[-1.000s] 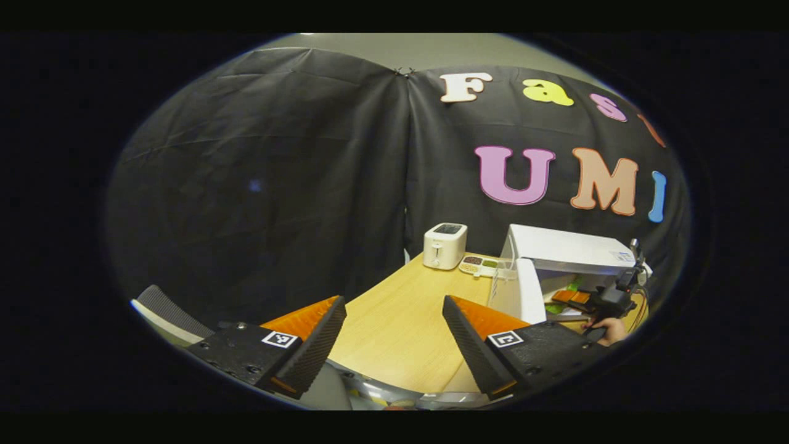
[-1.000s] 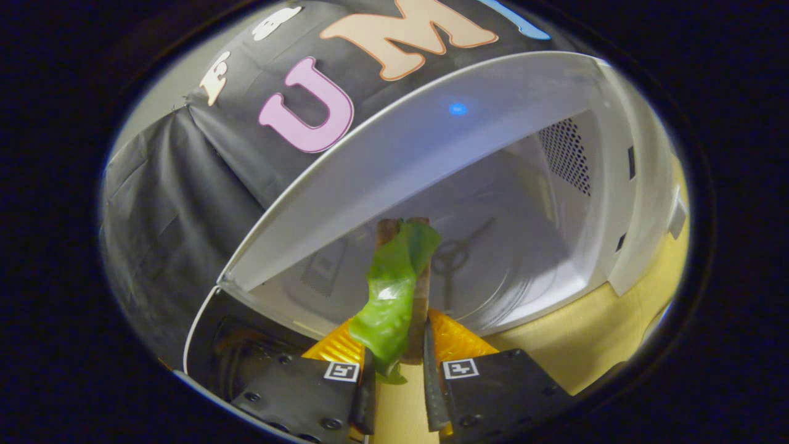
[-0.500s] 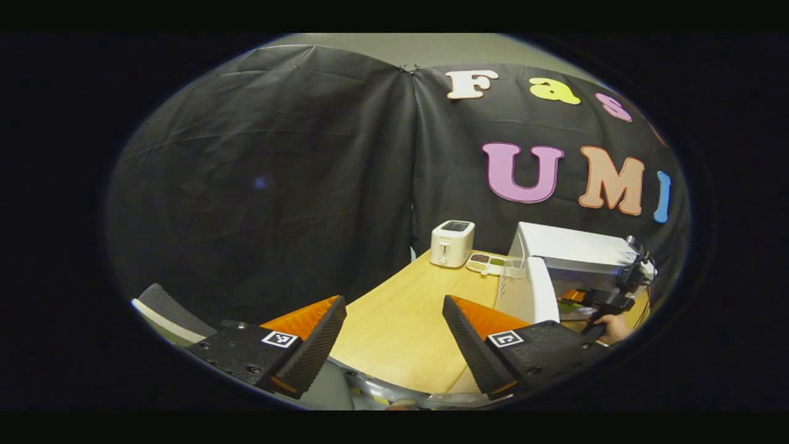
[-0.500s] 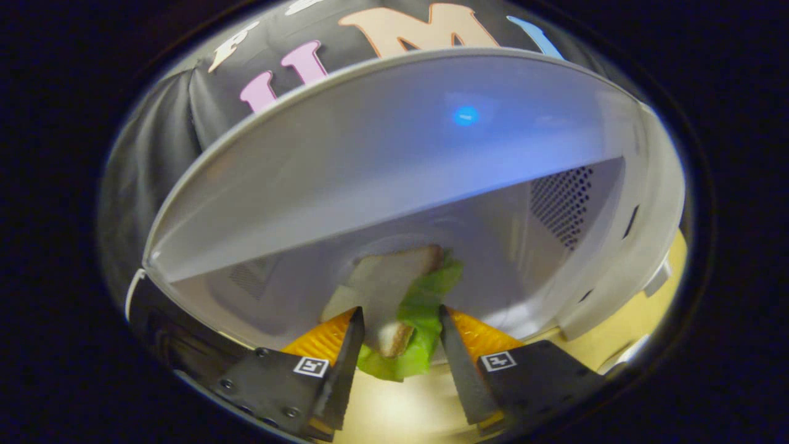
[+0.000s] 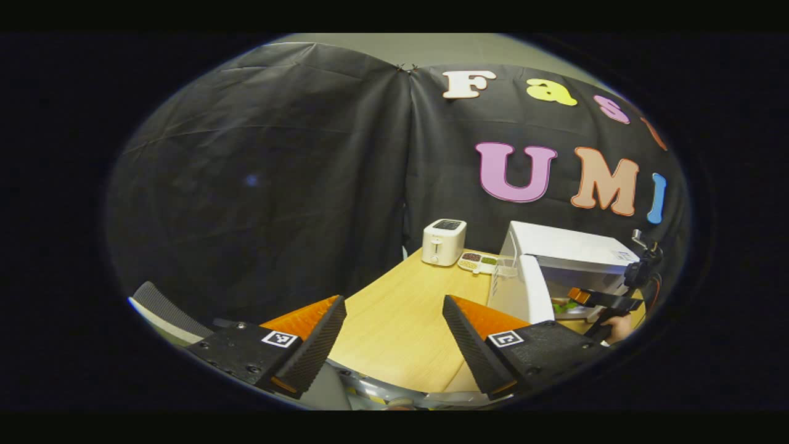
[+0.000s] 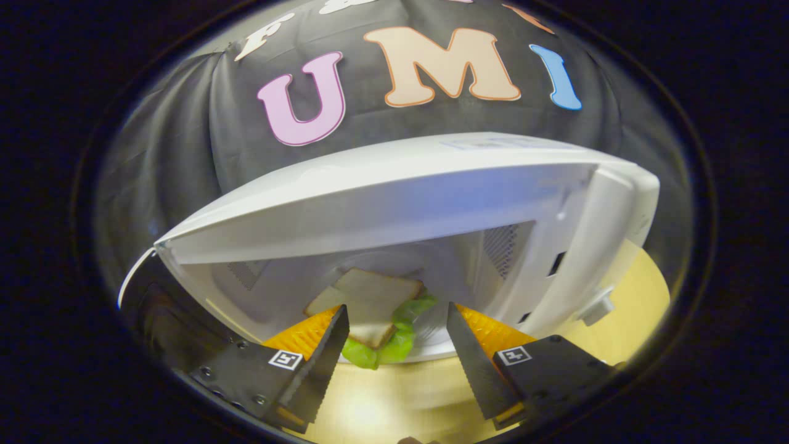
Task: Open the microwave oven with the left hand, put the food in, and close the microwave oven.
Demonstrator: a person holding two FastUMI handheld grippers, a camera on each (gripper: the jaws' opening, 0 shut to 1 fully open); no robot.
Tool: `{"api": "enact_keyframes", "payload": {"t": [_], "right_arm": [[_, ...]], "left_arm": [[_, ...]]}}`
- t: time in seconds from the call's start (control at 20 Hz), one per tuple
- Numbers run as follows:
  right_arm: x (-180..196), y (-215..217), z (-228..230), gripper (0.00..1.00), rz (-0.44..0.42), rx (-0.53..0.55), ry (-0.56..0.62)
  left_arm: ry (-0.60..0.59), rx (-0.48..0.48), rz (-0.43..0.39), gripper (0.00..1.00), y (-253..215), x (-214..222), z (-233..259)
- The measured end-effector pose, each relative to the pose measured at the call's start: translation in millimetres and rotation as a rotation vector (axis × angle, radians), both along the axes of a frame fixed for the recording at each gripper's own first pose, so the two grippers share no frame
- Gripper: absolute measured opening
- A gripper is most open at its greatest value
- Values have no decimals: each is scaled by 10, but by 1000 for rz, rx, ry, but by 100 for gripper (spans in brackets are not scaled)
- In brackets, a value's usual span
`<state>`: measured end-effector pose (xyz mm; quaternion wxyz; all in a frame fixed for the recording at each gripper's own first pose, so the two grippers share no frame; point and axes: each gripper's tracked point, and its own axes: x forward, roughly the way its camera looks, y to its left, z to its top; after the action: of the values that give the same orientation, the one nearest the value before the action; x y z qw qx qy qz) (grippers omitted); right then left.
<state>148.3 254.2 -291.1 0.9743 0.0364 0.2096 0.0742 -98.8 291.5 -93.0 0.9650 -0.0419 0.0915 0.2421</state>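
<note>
Here, in the left gripper view, a chair back [image 5: 161, 306] shows at the far left edge, and next to it the left gripper [image 5: 394, 336] hangs over the near rim of the wooden table [image 5: 400, 308] with its jaws spread wide and nothing between them. Farther along the table, near the booth's cloth wall, a small white toaster [image 5: 443, 242] stands upright, and just beside it on the right lies a shallow divided tray [image 5: 478, 263] with small dark and green portions. Right of that stands the white microwave oven [image 5: 567, 253], its door [image 5: 530, 290] swung out toward the camera. At the far right of this view the right gripper [image 5: 601, 301], held by a hand [image 5: 616, 327], sits in front of the oven's opening. In the right gripper view, the dark inside of the open door [image 6: 166, 314] shows at the left, then the oven's cavity. The sandwich [image 6: 370, 314], a slice of bread over a green lettuce leaf, lies on the cavity floor close to the front edge. That gripper's fingers [image 6: 317, 361] stand well apart, just outside the opening, one on each side of the sandwich without touching it.
</note>
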Motion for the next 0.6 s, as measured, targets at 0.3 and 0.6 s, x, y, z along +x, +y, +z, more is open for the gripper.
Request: {"api": "enact_keyframes", "payload": {"t": [0.3, 0.6], "right_arm": [[-646, -127, 326, 98, 17, -24, -45], [-1099, -467, 811, 91, -61, -24, -124]], "left_arm": [[-6, -19, -60, 96, -79, -7, -75], [8, -20, -143, 95, -111, -21, -178]]}}
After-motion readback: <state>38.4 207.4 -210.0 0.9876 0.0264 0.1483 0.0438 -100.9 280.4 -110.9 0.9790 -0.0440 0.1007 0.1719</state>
